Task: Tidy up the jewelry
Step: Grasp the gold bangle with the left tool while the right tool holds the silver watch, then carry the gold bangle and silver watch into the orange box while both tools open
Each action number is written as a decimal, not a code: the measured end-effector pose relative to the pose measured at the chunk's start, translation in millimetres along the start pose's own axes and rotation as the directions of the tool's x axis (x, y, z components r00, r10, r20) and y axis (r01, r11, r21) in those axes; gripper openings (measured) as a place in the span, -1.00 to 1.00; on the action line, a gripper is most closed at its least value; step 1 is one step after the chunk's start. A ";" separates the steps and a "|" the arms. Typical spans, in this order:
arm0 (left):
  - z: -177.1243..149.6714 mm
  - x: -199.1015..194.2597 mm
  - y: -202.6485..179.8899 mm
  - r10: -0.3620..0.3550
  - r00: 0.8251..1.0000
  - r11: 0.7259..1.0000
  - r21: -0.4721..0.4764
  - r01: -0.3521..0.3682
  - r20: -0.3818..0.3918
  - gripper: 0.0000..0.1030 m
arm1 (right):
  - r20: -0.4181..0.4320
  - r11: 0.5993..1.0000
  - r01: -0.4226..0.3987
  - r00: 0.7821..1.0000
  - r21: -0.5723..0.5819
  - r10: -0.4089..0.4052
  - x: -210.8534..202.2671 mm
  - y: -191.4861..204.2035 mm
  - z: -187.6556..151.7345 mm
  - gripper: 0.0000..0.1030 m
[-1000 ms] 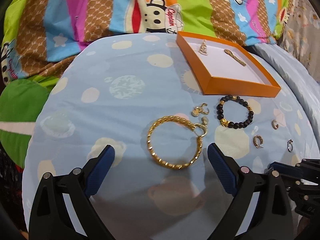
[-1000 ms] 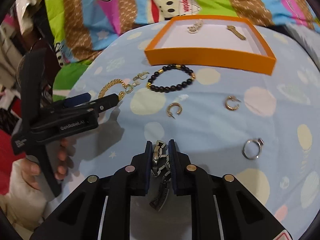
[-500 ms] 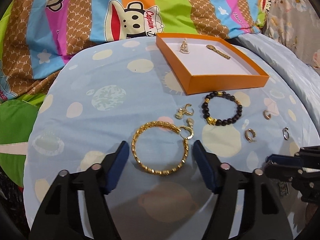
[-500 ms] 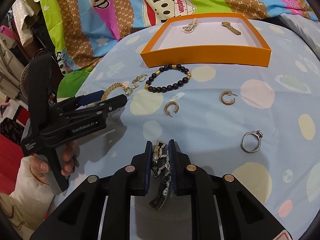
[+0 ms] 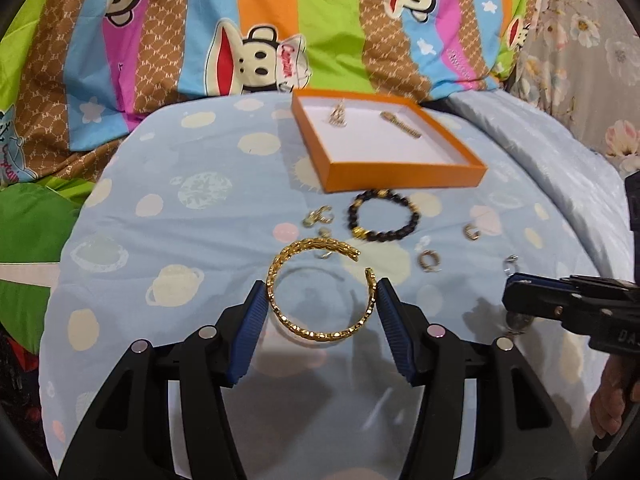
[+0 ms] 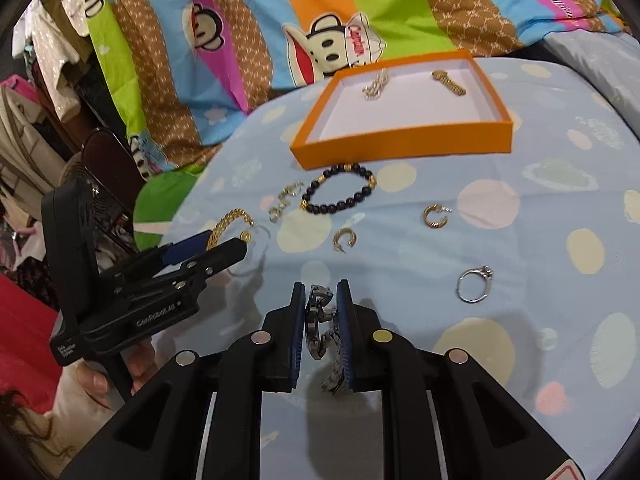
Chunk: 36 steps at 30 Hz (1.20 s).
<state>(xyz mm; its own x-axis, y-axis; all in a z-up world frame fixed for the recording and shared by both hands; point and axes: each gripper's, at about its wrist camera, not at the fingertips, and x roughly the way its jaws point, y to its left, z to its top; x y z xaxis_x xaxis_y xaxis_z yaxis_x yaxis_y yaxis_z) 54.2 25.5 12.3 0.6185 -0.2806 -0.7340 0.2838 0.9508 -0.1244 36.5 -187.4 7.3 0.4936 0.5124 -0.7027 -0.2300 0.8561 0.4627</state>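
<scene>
My left gripper [image 5: 320,292] is shut on a gold bangle [image 5: 320,334], pads pressing its two sides, and holds it just above the blue spotted cloth [image 5: 180,240]. The bangle's open gap faces away from me. My right gripper [image 6: 320,292] is shut on a silver link bracelet [image 6: 318,320] that dangles between its pads. The orange box [image 5: 400,178] lies further back, with a silver piece [image 5: 338,116] and a gold bar [image 5: 400,124] inside. In the right wrist view the left gripper [image 6: 224,248] with the bangle [image 6: 228,222] is at the left.
On the cloth before the box [image 6: 400,144] lie a black bead bracelet [image 5: 384,237], small clasp-like pieces [image 5: 318,216], two gold hoop earrings [image 6: 435,216] [image 6: 344,238] and a silver ring [image 6: 474,284]. A striped cartoon blanket [image 5: 260,40] rises behind.
The left jaws closed from wide open onto the gold bangle and lifted it off the cloth. Both grippers rose a little; the right kept its grip on the silver bracelet.
</scene>
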 end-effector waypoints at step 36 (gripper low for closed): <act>147.1 121.6 -31.7 -0.056 0.997 0.998 0.023 0.057 -0.060 0.05 | 0.020 0.968 -0.135 0.991 0.210 0.134 53.9 -99.3 175.7 -0.71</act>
<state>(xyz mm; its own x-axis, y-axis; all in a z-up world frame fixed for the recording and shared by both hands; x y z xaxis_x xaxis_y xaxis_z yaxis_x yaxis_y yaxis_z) 228.2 -58.1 25.2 0.5569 -0.3250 -0.7644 0.3357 0.9298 -0.1508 233.3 -256.5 18.4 0.4749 0.6213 -0.6232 -0.1133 0.7455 0.6568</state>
